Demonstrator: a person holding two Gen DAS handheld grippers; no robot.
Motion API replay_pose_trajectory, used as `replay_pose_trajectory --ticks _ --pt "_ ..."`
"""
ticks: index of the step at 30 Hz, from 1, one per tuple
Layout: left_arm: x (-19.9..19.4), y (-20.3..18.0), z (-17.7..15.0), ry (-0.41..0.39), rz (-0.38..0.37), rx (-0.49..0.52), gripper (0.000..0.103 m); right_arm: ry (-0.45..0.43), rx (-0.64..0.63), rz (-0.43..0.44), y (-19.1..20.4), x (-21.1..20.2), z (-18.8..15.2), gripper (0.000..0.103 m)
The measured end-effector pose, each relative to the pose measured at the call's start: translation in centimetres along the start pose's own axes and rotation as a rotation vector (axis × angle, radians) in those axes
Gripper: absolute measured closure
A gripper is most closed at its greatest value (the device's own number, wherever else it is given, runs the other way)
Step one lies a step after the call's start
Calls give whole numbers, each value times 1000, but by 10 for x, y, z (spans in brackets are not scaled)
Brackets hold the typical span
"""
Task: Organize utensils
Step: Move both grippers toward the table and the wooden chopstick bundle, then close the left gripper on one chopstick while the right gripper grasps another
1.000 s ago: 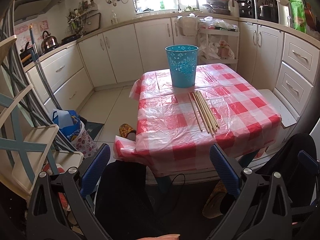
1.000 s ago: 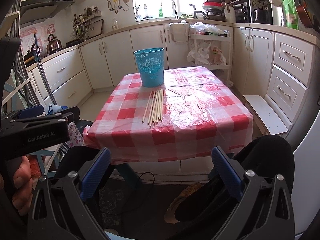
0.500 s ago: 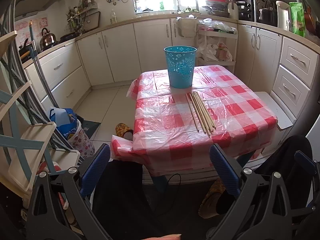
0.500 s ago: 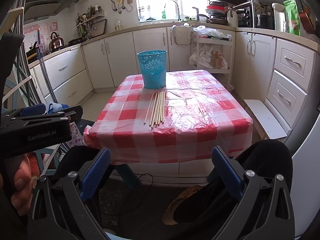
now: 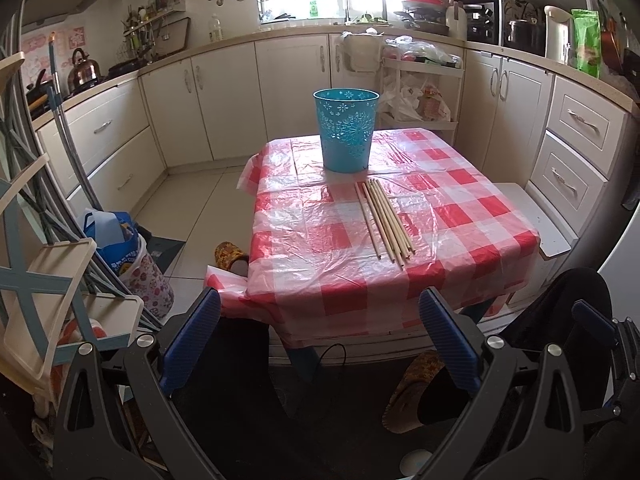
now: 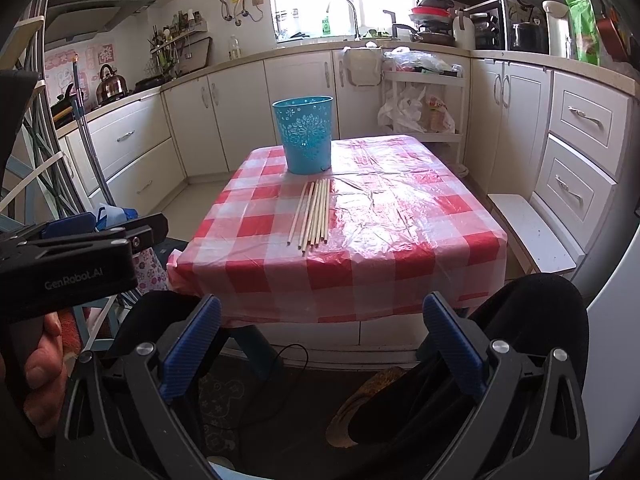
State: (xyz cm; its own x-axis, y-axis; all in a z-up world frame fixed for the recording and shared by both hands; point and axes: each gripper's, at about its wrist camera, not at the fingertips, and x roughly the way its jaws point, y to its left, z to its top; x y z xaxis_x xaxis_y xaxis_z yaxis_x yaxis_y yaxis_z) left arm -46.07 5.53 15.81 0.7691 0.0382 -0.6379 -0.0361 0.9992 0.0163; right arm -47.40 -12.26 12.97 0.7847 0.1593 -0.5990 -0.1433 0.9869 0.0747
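A low table covered with a red-and-white checked plastic tablecloth stands in the middle of a kitchen with cream cabinets. On it, toward the far edge at about 12 o'clock from both cameras, stands an upright turquoise plastic bucket with a cut-out flower pattern. Just in front of the bucket, a row of long pale wooden chopsticks lies flat on the cloth, side by side and roughly parallel, their far ends close to the bucket's base and their near ends pointing toward the near edge. In the right wrist view the same chopsticks lie at about 11 o'clock from the centre, with the bucket behind them.

The left gripper, black with blue ribbed pads, hovers short of the table's near edge with its jaws spread wide and nothing between them. The right gripper hangs likewise below the near edge, jaws wide apart and empty. Both are well apart from the chopsticks.

In the right wrist view the left gripper's black body appears at 9 o'clock, and fingers of the person's left hand wrap its handle at 8 o'clock. A patterned slipper lies on the tiled floor by the table's left corner.
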Motion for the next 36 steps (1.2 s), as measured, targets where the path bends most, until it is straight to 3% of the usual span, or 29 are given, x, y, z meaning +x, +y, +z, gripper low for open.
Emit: replay_pose_trajectory --ticks 10,23,26,31,36 --pt "21 1 -1 33 -26 -11 8 -39 -22 -32 -6 8 6 6" --pt "104 1 38 98 -37 -62 8 -20 -6 -21 -38 83 56 6" --pt "123 3 49 114 -31 -85 8 15 -12 6 -42 110 70 18" --pt "150 9 61 129 -24 -124 8 123 -22 89 -41 167 89 52" --pt "170 14 64 146 -25 -146 8 197 -53 93 -32 222 104 62"
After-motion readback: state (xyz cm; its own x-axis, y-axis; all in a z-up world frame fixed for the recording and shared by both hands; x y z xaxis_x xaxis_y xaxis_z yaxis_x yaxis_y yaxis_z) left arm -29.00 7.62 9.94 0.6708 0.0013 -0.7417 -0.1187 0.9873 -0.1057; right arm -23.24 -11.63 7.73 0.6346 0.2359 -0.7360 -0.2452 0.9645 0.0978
